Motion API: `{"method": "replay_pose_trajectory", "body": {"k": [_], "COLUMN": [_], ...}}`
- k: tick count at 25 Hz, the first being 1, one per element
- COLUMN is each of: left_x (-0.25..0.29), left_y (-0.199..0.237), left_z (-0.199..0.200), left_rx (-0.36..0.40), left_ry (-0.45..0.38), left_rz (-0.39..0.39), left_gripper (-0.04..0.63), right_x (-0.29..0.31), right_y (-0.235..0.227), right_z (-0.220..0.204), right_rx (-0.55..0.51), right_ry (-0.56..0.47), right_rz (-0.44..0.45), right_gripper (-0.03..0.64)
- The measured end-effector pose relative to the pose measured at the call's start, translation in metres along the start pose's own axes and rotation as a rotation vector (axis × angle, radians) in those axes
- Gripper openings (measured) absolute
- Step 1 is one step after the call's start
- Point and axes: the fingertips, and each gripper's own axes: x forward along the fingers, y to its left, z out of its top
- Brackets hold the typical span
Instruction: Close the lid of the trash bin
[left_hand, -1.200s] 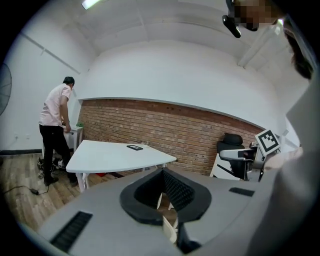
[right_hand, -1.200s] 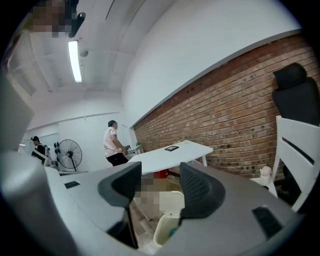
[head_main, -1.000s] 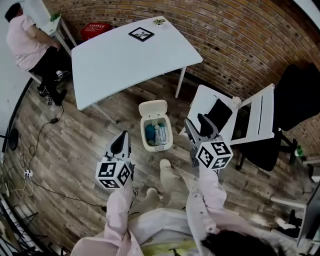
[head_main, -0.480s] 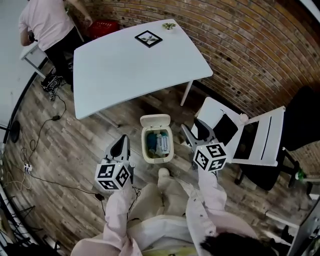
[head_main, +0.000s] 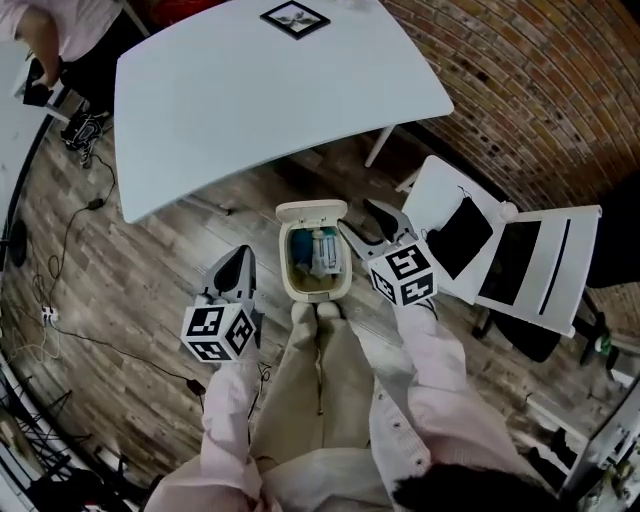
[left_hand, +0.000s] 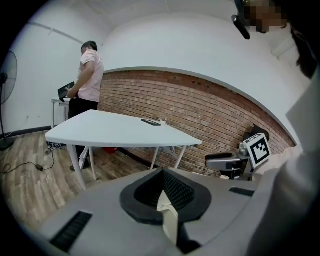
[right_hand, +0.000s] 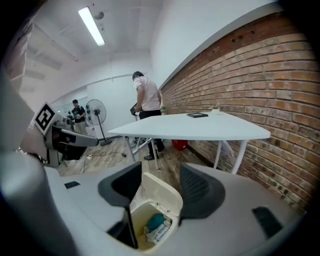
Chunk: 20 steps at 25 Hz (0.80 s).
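While closed left gripper (left_hand: 161, 189) faces table (left_hand: 115, 132), open right gripper (right_hand: 159, 184) frames upright bin lid (right_hand: 162, 196)

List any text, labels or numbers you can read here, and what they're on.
No readable text in any view.
Left gripper and right gripper: square marker patterns only, no letters.
Packet in the trash bin: print too small to read.
Framed picture on the white table: too small to read.
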Motion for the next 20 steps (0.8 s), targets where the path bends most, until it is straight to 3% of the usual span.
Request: {"method": "replay_pose_trajectory", "body": {"k": [8, 20], "left_x": [0.033, 0.061], "left_y": [0.028, 0.042], "left_z": [-0.047, -0.102], "left_rx": [-0.051, -0.107], "left_ry": [0.079, 0.141], "left_rz": [0.014, 0.006], "left_gripper": [-0.008, -0.008], "right_x": [0.071, 0.119], "right_y": [-0.01, -0.011], "right_z": [-0.051, -0.103], "right_rx": [-0.171, -0.377], "right_ry": [0.134, 0.277], "right_rz": [0.052, 0.136], "right_gripper": [0.225, 0.225]}}
